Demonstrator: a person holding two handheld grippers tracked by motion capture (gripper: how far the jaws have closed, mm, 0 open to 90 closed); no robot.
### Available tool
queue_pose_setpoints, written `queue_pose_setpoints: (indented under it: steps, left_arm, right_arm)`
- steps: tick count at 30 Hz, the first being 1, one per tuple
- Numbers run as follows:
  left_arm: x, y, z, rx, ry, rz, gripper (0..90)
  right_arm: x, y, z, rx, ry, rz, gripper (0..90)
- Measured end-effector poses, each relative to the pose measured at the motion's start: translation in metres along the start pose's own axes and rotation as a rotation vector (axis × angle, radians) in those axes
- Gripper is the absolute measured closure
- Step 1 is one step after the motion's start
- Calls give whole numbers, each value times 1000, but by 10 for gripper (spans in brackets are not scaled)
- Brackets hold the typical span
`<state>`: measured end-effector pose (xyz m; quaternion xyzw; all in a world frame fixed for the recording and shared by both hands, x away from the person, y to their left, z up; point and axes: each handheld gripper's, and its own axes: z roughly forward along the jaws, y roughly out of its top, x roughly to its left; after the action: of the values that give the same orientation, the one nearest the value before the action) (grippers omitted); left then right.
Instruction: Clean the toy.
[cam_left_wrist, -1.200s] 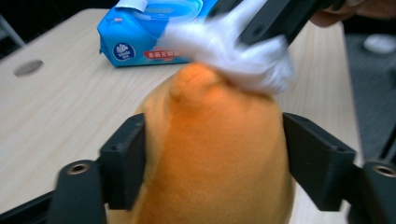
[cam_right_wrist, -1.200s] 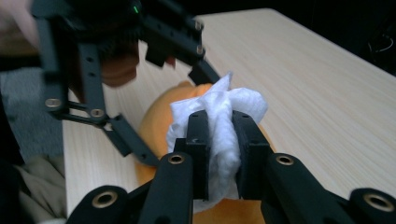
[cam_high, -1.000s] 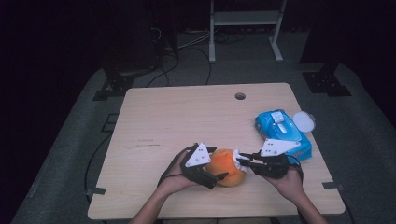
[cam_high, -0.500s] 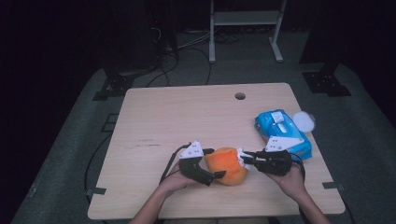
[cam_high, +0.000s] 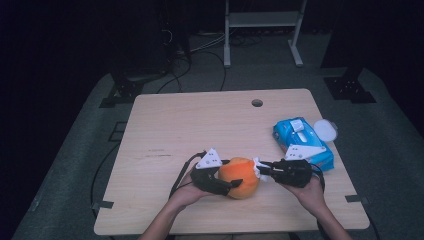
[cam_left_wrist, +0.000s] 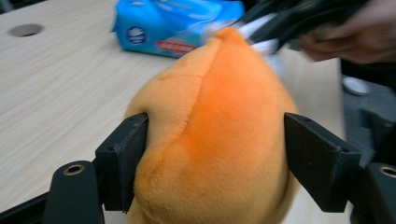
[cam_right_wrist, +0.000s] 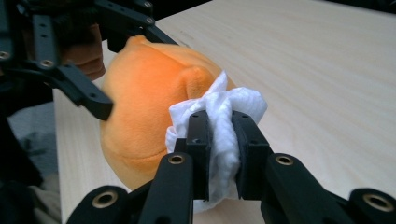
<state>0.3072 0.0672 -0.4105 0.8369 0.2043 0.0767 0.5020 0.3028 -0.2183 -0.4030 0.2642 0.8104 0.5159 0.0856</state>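
An orange plush toy (cam_high: 241, 176) sits near the front edge of the table (cam_high: 210, 120), at about 6 o'clock from the table's middle, held between both tools. The left gripper (cam_left_wrist: 215, 158) straddles it: its jaws have just been closing, and in the left gripper view they press into the soft flanks at 9 and 3 o'clock, denting the fabric. The right gripper (cam_right_wrist: 219, 144) comes in from 3 o'clock in the high view, its jaws pressed together on a bunched white wipe (cam_right_wrist: 224, 116) that touches the plush toy's surface. The blue wipe pack (cam_high: 302, 142) lies at about 2 o'clock from the toy, near the table's right edge, with a white lid (cam_high: 325, 129) just beside it.

The main risk is the left hold. The plush gives under pressure, so a firm rub from the wipe could roll or squeeze the toy out of the jaws. The wipe is pinched near its middle, so a hard drag across the nap could pull it free.
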Motion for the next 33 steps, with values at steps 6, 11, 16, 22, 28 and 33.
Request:
queue_pose_setpoints:
  steps: [6,11,16,22,28,33]
  left_arm:
    - [-7,0,8,7,12,37,251]
    - [-4,-2,5,-7,-36,58,190]
    - [-7,-8,16,-9,21,118,173]
    - [-1,-11,13,-18,47,83,269]
    - [0,-11,14,-26,56,62,274]
    - [-1,-11,16,-19,69,44,259]
  right_arm:
    - [27,13,6,1,7,-115,778]
    - [16,9,4,-3,2,-90,778]
    - [3,3,-1,-4,-28,-46,777]
    - [19,6,2,8,-30,-115,777]
    - [12,2,-2,27,-83,-98,776]
    - [26,4,6,21,-25,-92,774]
